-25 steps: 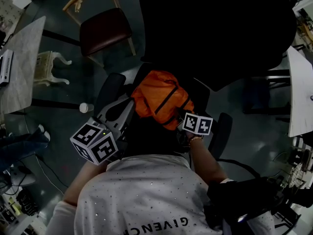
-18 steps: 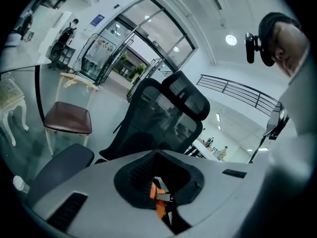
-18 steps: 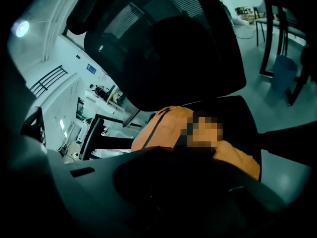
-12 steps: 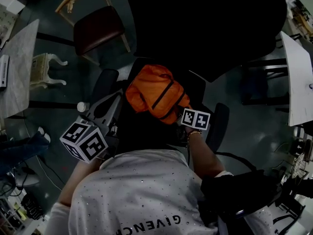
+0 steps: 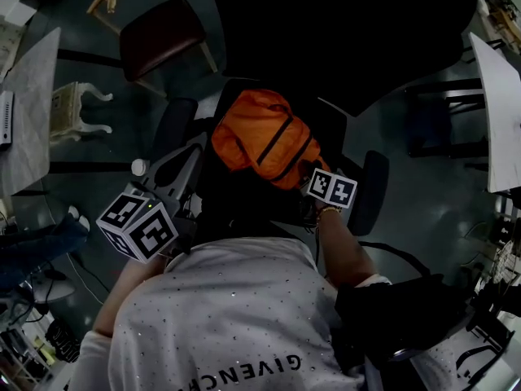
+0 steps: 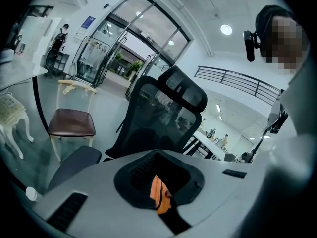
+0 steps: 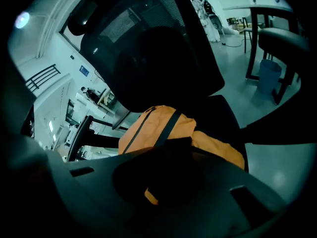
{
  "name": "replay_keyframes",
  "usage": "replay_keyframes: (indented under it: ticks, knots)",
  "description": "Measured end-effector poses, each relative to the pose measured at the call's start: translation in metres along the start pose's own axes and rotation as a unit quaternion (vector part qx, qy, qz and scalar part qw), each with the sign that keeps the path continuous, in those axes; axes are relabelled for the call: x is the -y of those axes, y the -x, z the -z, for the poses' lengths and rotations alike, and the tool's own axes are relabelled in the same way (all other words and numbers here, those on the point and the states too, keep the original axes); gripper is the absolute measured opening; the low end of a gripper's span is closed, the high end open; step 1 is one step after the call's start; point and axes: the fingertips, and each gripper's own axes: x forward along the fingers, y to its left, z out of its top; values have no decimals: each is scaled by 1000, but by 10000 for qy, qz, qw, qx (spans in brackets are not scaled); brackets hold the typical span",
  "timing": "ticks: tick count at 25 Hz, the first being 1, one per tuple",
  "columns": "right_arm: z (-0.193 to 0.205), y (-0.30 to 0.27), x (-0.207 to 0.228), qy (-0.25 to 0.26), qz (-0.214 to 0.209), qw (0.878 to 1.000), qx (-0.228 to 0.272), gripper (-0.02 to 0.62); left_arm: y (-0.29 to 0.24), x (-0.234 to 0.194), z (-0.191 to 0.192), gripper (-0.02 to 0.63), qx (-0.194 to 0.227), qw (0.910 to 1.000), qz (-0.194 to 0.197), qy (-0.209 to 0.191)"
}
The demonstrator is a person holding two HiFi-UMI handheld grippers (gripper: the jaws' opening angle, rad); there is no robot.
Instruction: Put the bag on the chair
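**Orange bag [image 5: 264, 137] on the seat of the black office chair [image 5: 342, 47], with one gripper at each side.**

Left gripper [image 5: 202, 147]: jaws nearly together on a narrow fold at the bag's left edge. Right gripper [image 5: 309, 182]: jaws closed on fabric at its near right corner. Two armrests flank the bag (one per side). One wooden chair [image 5: 159, 37] and one white stool [image 5: 77, 108] stand far left, well apart.

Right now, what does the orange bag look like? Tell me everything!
The orange bag is soft, crinkly fabric with black straps and a dark zip line. It lies slumped on the seat of the black office chair, in front of the backrest. The right claw pinches one end; the left claw grips a fold.
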Motion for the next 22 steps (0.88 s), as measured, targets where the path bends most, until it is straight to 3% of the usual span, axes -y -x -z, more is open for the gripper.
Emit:
replay_keyframes:
  ticks: [17,22]
  knots:
    - [13,15,45,-1003,584,9930,222,77,-10,4,5,0,-59,9999,136,41]
    - [19,15,53,-995,678,9927,90,95,-12,7,6,0,-89,9998,147,28]
